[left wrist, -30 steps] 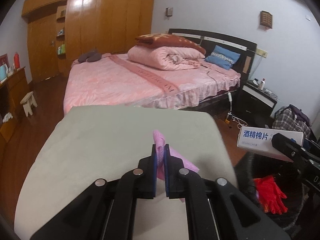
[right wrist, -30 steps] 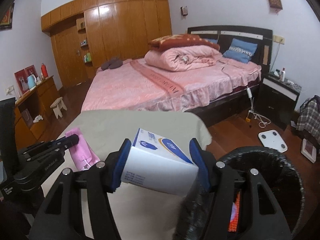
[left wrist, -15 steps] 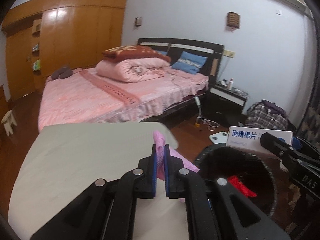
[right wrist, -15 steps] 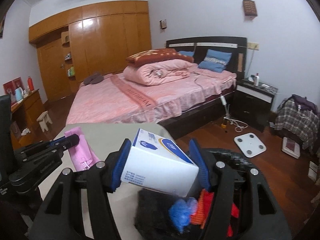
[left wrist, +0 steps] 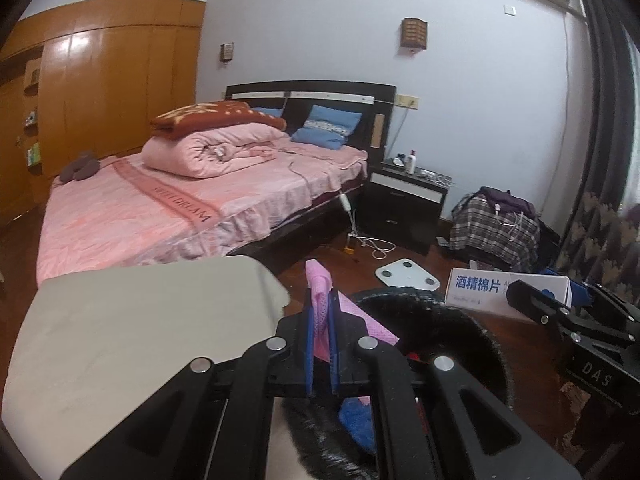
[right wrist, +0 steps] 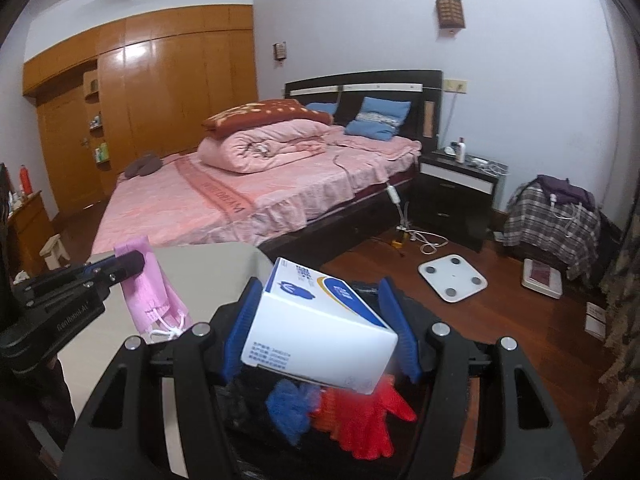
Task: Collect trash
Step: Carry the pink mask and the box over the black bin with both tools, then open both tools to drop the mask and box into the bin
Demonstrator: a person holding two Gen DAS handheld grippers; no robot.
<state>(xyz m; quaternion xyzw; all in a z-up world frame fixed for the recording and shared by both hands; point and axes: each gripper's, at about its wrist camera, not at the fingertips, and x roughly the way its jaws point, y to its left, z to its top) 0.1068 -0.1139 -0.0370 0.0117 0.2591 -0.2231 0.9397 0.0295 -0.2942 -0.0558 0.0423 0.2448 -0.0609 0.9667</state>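
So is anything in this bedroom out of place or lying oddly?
A white scale lies out on the open floor, with a tangle of white cable loose beside the bed. A plaid bundle is heaped by the wall. The white box sits tilted between the right gripper's pads.
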